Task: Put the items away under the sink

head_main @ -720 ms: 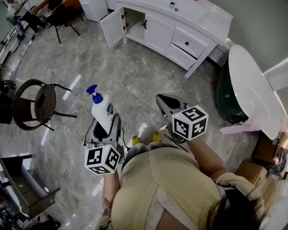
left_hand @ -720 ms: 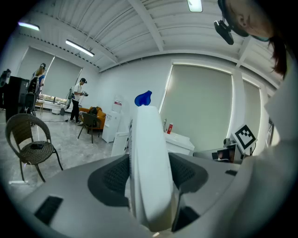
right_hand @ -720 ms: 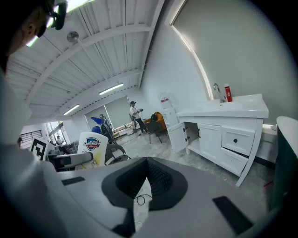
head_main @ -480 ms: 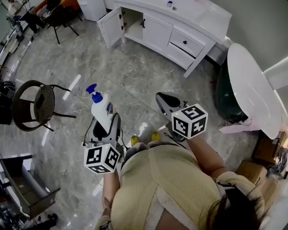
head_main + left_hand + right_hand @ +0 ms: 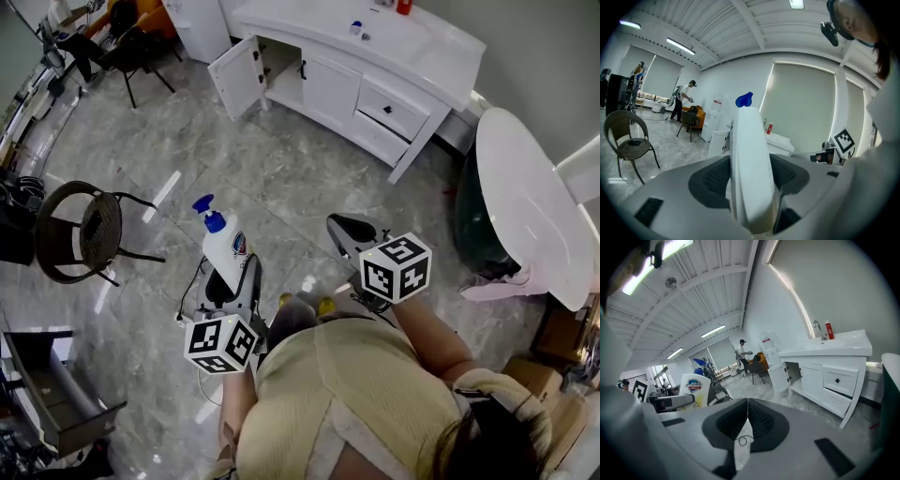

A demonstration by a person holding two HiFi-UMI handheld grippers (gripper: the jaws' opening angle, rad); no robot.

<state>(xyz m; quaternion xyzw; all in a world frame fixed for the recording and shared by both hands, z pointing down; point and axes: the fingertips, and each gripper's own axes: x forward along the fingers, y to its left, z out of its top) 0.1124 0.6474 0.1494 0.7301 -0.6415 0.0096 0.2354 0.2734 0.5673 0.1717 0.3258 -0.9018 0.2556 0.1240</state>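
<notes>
L gripper [image 5: 228,281] clamped wide on white pump soap bottle [image 5: 223,251], upright, well short of sink cabinet [image 5: 330,73]; R gripper [image 5: 343,228] jaws together, empty. Vs earlier: cabinet lower in head view, more countertop showing

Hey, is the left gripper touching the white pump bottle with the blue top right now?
Touching. The left gripper view shows the left gripper with its pads pressed against both sides of the white pump bottle, which stands between the jaws.

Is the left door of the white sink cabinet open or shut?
Open. The door stands swung outward from the cabinet, showing its inside.
</notes>
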